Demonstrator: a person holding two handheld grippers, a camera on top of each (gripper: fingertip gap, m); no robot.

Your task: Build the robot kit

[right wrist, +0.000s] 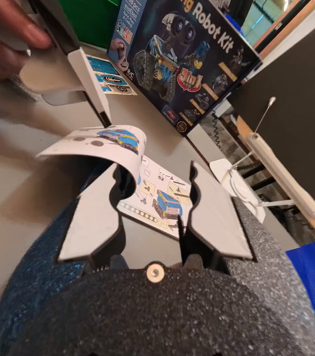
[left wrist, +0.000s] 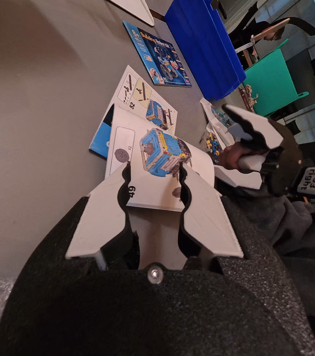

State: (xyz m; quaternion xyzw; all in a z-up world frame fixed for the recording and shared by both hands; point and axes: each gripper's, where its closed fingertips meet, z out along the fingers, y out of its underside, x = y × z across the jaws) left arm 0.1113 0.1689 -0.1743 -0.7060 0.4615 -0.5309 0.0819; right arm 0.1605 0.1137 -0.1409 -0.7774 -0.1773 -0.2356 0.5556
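We're at the booklet (left wrist: pixel 158 181) on the table (left wrist: pixel 37 134): a curled page (right wrist: pixel 102 146) is up. Left gripper (left wrist: pixel 153 167) spread wide over it, right gripper (right wrist: pixel 153 169) spread too, nothing pinched. Box (right wrist: pixel 181 63) behind.

An instruction booklet (left wrist: pixel 158 154) lies open on the grey table (left wrist: pixel 47 115), one illustrated page (right wrist: pixel 102 144) curling upward above the flat page (right wrist: pixel 158 198) beneath.

Matt paper instruction booklet (left wrist: pixel 158 173) on a smooth grey table (left wrist: pixel 47 115), beside a glossy cardboard kit box (right wrist: pixel 181 63) and blue plastic bin (left wrist: pixel 204 48).
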